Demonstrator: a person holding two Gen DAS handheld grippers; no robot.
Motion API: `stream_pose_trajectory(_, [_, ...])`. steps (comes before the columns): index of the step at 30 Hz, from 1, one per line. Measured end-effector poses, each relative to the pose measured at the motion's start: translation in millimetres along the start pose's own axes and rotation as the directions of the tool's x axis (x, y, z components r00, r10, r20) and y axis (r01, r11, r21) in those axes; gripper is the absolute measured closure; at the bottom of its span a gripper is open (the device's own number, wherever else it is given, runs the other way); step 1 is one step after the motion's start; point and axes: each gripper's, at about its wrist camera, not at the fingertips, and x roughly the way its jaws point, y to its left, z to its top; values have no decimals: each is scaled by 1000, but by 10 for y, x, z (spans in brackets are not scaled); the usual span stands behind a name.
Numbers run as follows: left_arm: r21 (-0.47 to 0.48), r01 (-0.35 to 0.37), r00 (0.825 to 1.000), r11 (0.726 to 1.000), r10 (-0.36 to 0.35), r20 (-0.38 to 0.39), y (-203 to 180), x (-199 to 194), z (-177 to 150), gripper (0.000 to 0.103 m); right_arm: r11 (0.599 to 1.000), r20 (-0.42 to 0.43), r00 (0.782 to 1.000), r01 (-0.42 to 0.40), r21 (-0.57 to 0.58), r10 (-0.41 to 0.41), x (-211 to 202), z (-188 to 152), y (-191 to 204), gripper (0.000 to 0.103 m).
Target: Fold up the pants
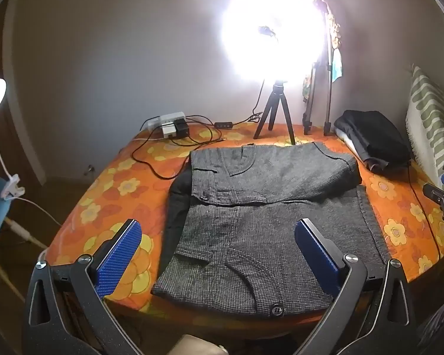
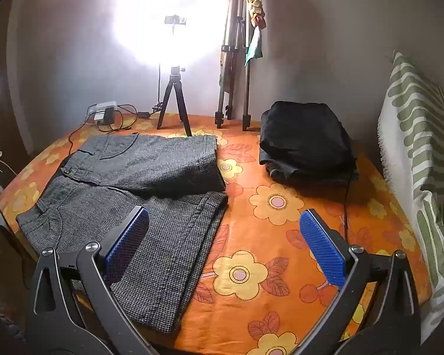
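In the left wrist view, much of the back wall is being washed out by the ring light (image 1: 273,28), and the near edge of the pants (image 1: 260,216) is being cut off behind the left gripper (image 1: 219,254). The gripper is being held wide open and empty. The grey pants are lying folded on the orange flowered bed (image 1: 109,204), ahead of and between the two fingers. The right gripper (image 1: 441,195) is being glimpsed only at the frame's right edge.

In the right wrist view, the right gripper (image 2: 225,236) is also being held wide open, gripping nothing. The pants (image 2: 139,183) are lying ahead and left, partly hidden by the left finger (image 2: 124,242). A black clothes pile (image 2: 305,139) is being seen well apart.
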Motion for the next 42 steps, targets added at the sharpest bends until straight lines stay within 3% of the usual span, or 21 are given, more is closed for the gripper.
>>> stream_pose_trajectory(42, [8,-13,1000,1000,13,0,45,7,29,1,997,-16,997,-70,-36,69,-28,-58,116,0])
